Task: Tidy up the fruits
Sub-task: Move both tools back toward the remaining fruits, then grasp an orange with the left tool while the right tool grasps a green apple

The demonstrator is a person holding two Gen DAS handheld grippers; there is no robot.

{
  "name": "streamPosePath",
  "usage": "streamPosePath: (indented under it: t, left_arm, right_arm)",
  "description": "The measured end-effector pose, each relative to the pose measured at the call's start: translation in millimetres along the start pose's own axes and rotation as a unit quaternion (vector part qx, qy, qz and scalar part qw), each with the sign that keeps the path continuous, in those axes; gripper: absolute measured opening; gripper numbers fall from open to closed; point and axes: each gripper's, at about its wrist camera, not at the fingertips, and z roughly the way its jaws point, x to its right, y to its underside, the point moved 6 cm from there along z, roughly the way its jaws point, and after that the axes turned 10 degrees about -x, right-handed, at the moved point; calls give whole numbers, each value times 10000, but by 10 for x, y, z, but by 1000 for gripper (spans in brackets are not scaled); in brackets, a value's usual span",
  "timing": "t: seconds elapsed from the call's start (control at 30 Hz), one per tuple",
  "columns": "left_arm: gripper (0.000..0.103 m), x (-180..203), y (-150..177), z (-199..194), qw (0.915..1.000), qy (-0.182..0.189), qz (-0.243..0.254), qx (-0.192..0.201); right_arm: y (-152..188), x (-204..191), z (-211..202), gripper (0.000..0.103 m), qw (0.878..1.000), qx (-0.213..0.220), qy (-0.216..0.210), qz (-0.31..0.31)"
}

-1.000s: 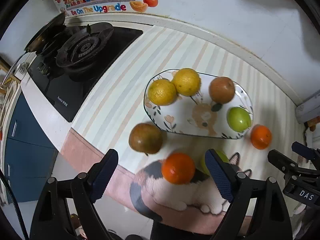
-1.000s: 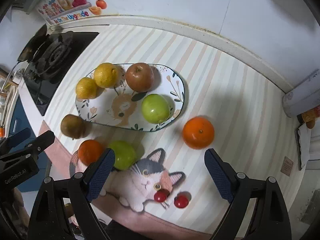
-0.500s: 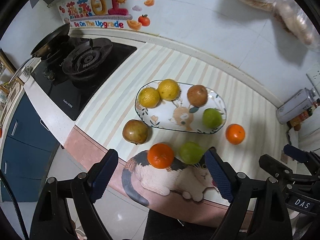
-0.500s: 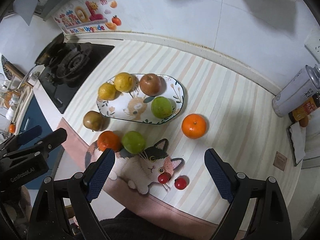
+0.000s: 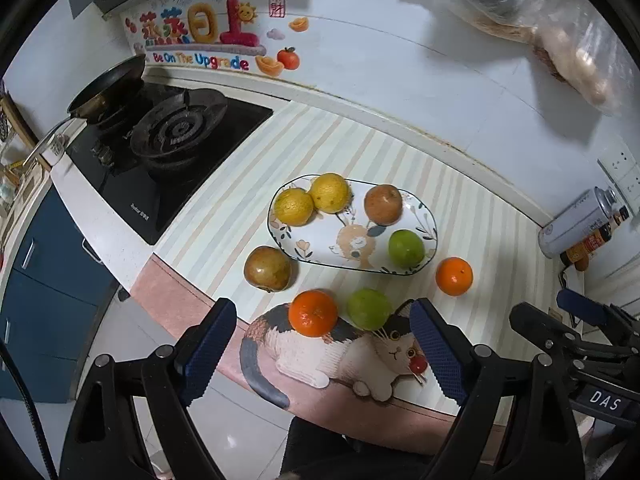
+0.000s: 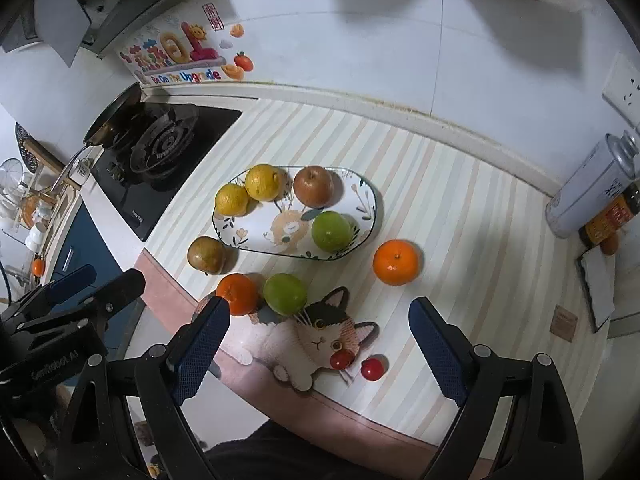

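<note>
on the wall, a colourful sticker [image 5: 200,46] reading "be on the upgrade" under large chinese characters. on the side of the right gripper, seen in the left wrist view, the letters "das"; on the side of the left gripper, seen in the right wrist view, a printed name ending in "robot.ai", too blurred to read in full. small white lettering on the black gas stove [image 5: 168,152], illegible. printing on the silver can [image 6: 588,188] at the far right, also illegible.

on the oval patterned plate [image 5: 428,232]: four fruits, namely two yellow citrus [image 5: 294,207] [image 5: 330,193], one brown apple [image 5: 383,204], one green fruit [image 5: 406,248]. on the striped mat [image 5: 496,248] off the plate: another brown apple [image 5: 267,268], two oranges [image 5: 313,313] [image 5: 454,276], another green fruit [image 5: 368,309], and two small red cherry-like fruits [image 6: 340,359] [image 6: 372,369] by the cat picture [image 6: 316,344]. ten fruits in all.

left gripper [image 5: 322,354] held wide open and empty, high above the front edge of the counter; nearer orange and loose green fruit lying just beyond the gap between the fingertips, touching neither. right gripper [image 6: 318,346] likewise wide open and empty; cat picture and both red fruits framed between the fingers, far orange beyond the right fingertip, plate well beyond both.
</note>
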Motion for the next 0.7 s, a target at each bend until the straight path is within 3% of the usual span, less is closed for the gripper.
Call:
streamPosePath:
  t: [0.07,0.13,0.27,0.43,0.57,0.7]
  left_arm:
    - [91,-65,-20,76,9999,-74,-31,-72]
    - [102,-149,-55,190,9997,-189,-32,-126]
    - [102,-346,-82,472,9985,-402,-164,-323]
    - [102,-560,-39,892,9954,-486,-297,-772]
    - [102,-679,2,1186,9916,-465,-418,-1128]
    - [102,-727,4,1374,9889,-387,-526,-1334]
  right_arm:
    - [-32,-12,129,93,9999,-128,-75,28]
    - [-64,-25,292,93,9994,-279,-204,81]
    - [-136,-84,864,93,9945,-752,-685,236]
    - [-170,-202,1685,91,9865,-1399,-786,326]
    - [-182,-326,2180,85,9798,-1799,-825,271]
    - [-172,-362,2479,66,9774,-1950,-767,299]
